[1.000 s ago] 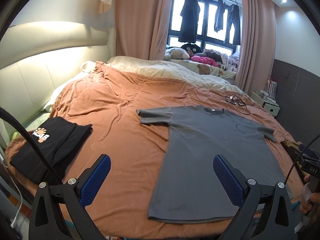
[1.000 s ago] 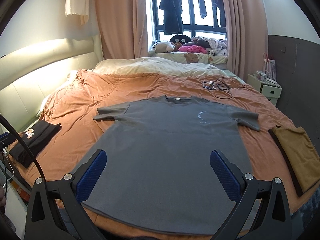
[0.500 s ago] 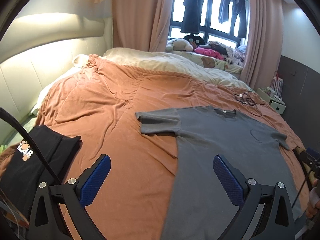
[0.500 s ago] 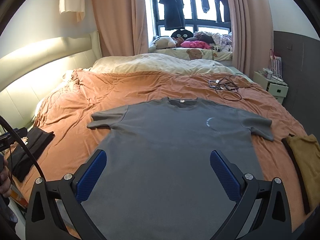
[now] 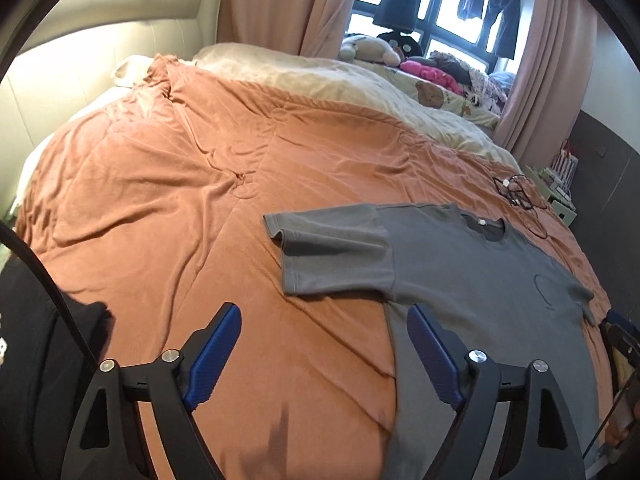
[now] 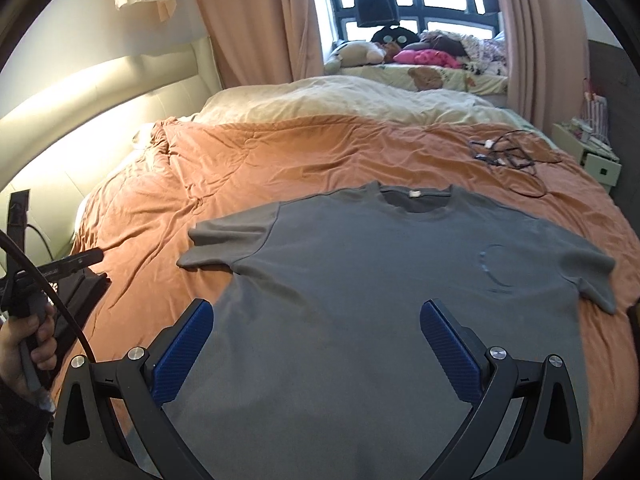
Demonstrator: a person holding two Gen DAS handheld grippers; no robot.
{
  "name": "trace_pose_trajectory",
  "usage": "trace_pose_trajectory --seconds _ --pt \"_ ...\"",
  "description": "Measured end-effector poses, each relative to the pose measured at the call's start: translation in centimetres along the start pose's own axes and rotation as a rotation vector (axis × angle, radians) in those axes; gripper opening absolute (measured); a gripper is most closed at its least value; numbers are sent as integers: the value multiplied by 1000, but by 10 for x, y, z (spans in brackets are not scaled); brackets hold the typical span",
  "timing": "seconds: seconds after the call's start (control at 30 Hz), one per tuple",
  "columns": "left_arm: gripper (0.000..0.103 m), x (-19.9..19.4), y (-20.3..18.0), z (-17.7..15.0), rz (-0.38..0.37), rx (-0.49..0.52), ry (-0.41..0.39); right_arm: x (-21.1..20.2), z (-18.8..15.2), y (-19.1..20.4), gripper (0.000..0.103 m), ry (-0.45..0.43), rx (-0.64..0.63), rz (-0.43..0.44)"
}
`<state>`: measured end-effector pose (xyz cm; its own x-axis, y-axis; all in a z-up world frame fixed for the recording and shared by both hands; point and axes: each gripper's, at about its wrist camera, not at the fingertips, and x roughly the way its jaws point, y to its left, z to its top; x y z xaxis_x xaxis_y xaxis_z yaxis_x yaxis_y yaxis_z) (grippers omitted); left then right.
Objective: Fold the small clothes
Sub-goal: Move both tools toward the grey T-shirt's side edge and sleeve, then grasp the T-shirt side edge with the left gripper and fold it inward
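Our left claw (image 5: pixel 322 322) hangs over the orange bedcover (image 5: pixel 168 208) with its jaws closing but nothing between them, the pads touching no cloth. Just ahead of it and a little to its right lies the near sleeve (image 5: pixel 334 256) of the gray T-shirt (image 5: pixel 480 280), and the shirt's side edge runs under its right finger. Our right claw (image 6: pixel 316 322) is spread wide and empty too, poised above the middle of the same shirt, which lies flat and face up with its collar (image 6: pixel 416 200) far ahead and a sleeve off to either side. We judge the folding of this shirt as not yet begun: no sleeve is turned in and the body shows no crease. Off to the left claw's left sits a folded black garment (image 5: pixel 36 360), seemingly already done. Beyond the shirt, ahead and right, lies a tangle of cables (image 6: pixel 508 156).
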<state>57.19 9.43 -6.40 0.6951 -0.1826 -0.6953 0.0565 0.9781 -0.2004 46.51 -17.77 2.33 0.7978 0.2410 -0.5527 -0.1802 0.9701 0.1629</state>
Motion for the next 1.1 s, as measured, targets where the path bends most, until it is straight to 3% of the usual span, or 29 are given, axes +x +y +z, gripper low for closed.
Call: trace_pose_trajectory --seconds 0.17,0.3,0.43,0.6,0.67,0.73,0.83,0.87,0.9,1.1 --pt "78 55 21 27 -23 -35 58 42 24 -11 103 37 -32 8" --pt "78 92 35 43 -42 -70 83 77 39 -12 87 66 -62 7" --pt "78 126 39 52 -59 -75 109 109 46 -10 82 98 -78 45" --pt "78 169 44 54 -95 -97 155 156 53 -7 51 169 -100 86" --pt "78 185 46 53 -103 -109 165 171 56 -10 44 194 -85 95" --pt "72 199 48 52 -104 -116 182 186 60 -14 39 205 -53 114" --pt "39 212 50 51 -119 -119 194 207 64 -22 30 234 5 144" --pt "22 210 50 52 -103 -114 187 214 65 -23 27 243 21 151" --pt "17 209 51 55 -103 -112 180 220 66 -23 24 249 30 155" --pt "13 180 26 83 -135 -11 122 251 76 -13 12 269 83 218"
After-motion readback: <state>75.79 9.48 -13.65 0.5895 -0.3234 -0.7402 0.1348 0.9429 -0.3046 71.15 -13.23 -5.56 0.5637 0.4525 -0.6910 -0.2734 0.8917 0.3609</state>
